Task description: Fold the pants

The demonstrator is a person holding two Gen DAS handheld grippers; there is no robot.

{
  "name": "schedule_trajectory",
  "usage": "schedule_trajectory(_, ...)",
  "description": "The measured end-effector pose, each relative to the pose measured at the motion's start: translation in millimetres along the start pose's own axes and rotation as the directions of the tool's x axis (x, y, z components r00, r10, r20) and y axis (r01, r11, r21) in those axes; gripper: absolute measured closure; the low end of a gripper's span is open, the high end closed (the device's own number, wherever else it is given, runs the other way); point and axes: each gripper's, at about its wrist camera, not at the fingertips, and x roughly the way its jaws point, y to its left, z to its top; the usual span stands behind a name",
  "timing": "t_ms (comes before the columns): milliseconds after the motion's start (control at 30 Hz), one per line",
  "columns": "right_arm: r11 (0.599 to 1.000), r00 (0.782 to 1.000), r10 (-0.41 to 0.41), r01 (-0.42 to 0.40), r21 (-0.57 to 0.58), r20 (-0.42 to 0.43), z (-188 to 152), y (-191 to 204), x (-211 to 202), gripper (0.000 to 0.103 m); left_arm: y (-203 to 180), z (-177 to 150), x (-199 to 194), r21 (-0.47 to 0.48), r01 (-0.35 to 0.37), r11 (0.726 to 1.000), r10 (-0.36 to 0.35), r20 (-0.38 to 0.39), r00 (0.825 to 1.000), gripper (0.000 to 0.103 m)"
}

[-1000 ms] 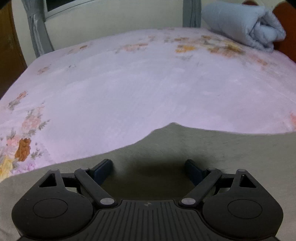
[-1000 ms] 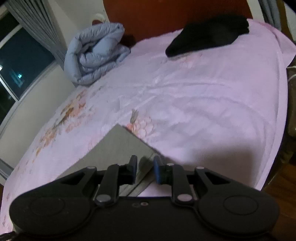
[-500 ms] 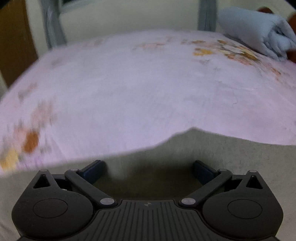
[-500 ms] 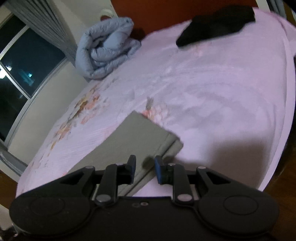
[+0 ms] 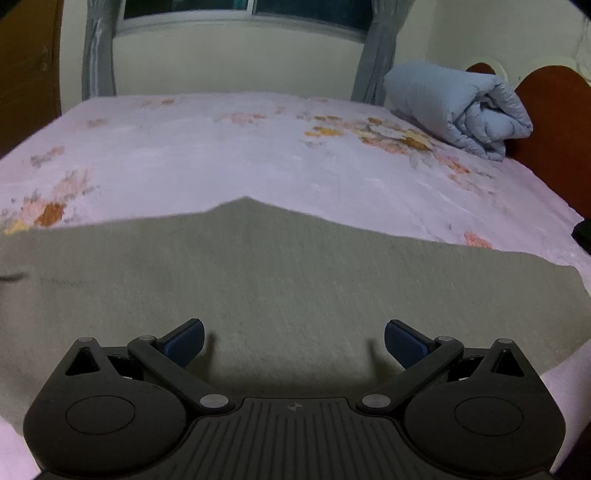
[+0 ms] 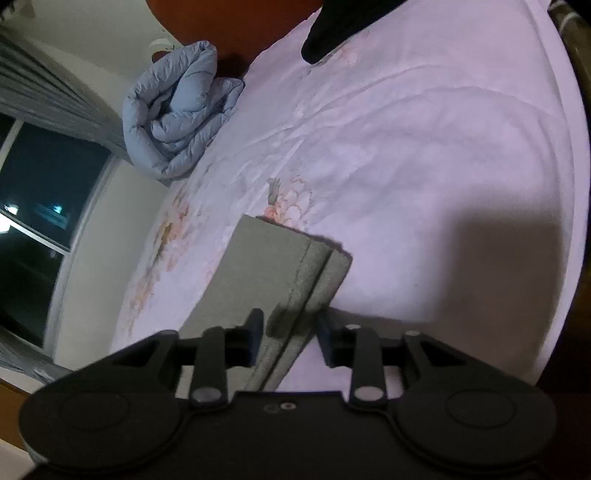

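On the bed, left wrist view:
Pants: the grey-green pants (image 5: 280, 280) lie flat across the near part of the pink floral bedsheet (image 5: 229, 155).
Left gripper: the left gripper (image 5: 293, 341) hangs over the cloth, jaws spread wide, nothing between them.
Background: a rolled blue duvet (image 5: 461, 110) sits at the far right by the wooden headboard (image 5: 554, 125); a window (image 5: 243, 11) with grey curtains is behind.

Right wrist view:
Pants: a folded end (image 6: 280, 273), layered edges showing, rests on the sheet.
Right gripper: the right gripper (image 6: 290, 338) has just been opening; its jaws stand apart astride the layered edge, pads off the cloth.
Other: a dark garment (image 6: 340, 26) lies at the far end.
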Motion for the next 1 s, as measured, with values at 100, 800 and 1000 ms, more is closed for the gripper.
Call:
schedule_trajectory(100, 0.993, 0.999, 0.026, -0.023, 0.112, -0.027, 6, -12, 11, 0.083, 0, 3, 2, 0.005, -0.022, 1.000, 0.022, 0.006, 1.000, 0.000)
schedule_trajectory(800, 0.997, 0.999, 0.018, -0.015, 0.076, -0.033, 12, -5, 15, 0.068, -73, -18, 12, -0.073, 0.085, 0.994, -0.090, -0.060, 0.994, 0.000)
schedule_trajectory(1000, 1.000, 1.000, 0.007, -0.008, -0.030, -0.030, 12, -4, 14, 0.093, -153, -24, 18, -0.024, 0.025, 0.999, -0.027, -0.069, 0.997, 0.000)
